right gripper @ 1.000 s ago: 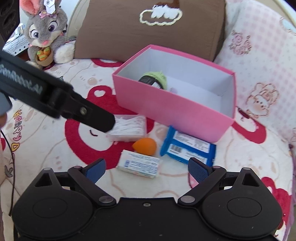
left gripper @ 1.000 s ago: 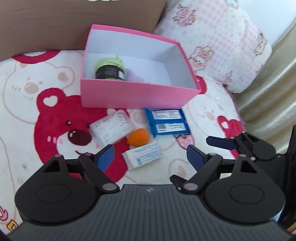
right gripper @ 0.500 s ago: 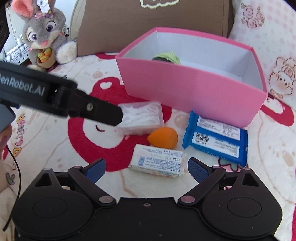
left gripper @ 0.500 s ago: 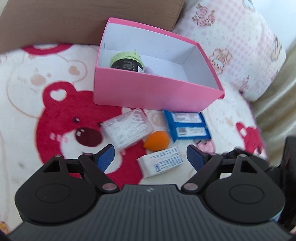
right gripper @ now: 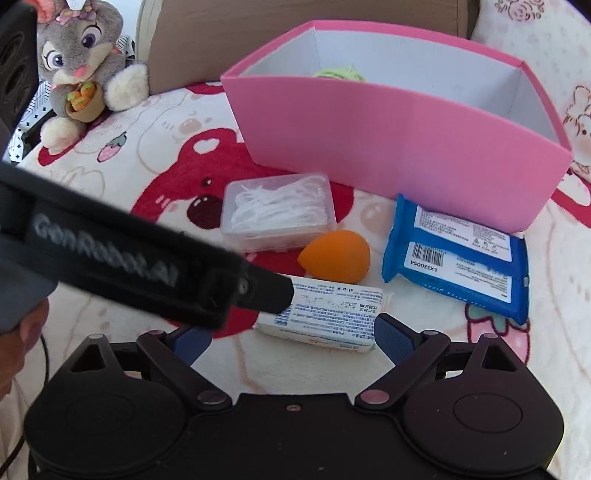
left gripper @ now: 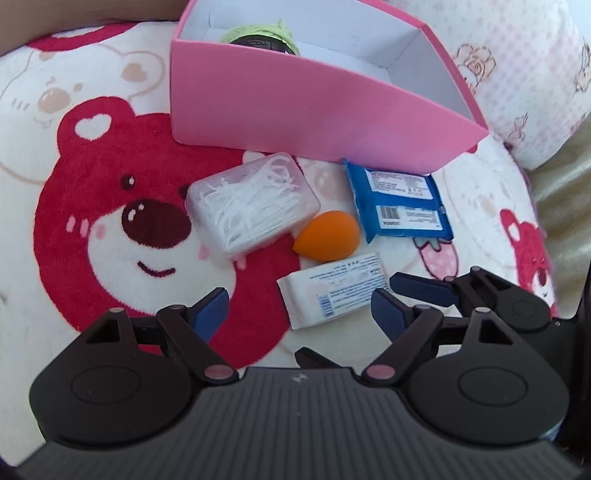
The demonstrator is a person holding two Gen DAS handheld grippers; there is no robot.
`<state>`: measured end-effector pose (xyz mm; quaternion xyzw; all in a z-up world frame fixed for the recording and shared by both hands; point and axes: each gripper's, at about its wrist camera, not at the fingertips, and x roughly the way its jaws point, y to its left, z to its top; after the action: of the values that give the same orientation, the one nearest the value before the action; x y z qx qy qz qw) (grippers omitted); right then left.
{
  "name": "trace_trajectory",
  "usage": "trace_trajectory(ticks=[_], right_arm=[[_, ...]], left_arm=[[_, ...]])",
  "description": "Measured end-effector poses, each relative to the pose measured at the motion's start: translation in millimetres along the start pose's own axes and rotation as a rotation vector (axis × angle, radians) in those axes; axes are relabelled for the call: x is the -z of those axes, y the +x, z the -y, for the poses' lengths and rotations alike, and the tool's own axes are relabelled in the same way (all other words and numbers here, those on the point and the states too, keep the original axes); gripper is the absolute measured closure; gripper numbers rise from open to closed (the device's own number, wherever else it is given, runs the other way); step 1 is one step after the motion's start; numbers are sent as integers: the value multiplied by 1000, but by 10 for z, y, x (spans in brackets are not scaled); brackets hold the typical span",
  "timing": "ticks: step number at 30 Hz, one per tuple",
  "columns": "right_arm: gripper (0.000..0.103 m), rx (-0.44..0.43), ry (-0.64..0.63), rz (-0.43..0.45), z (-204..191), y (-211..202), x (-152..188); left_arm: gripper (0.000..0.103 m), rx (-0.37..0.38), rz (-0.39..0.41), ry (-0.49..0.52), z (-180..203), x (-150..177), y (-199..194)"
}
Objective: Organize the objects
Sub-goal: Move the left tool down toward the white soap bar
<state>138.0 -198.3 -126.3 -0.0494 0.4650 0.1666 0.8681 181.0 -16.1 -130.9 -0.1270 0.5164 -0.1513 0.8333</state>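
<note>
While one green-topped jar [left gripper: 258, 35] sits inside the pink box [left gripper: 295, 103], I count four items left on the blanket [left gripper: 55, 92] (white packet [right gripper: 325, 314] nearest); left gripper [left gripper: 299, 306] and right gripper [right gripper: 291, 338] both released, empty.

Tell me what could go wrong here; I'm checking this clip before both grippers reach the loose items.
1. The left gripper and right gripper, jaws open, both frame the white rectangular tissue packet, so they may collide.
2. The orange teardrop makeup sponge lies right beside that packet and could get nudged away.
3. The tall pink cardboard box wall stands close behind the items, so a low carry might clip it.
</note>
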Motion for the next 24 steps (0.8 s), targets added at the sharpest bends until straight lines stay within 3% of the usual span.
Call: trace_trajectory(ticks=[4,11,20,24], right_arm=[[7,22,-7,-14,-7,59,6],[7,55,27,-22,91,86,6],[7,-55,109,-63,189,187,33],[9,-49,103,-48,172,187,37]], left_arm=[[24,2,-12,-26,-50,-4,105],[42,50,-73,-54,-75,20,289],[51,44,-50,-86,-95,17,320],[63,118,-57,-151,-135,28,347]])
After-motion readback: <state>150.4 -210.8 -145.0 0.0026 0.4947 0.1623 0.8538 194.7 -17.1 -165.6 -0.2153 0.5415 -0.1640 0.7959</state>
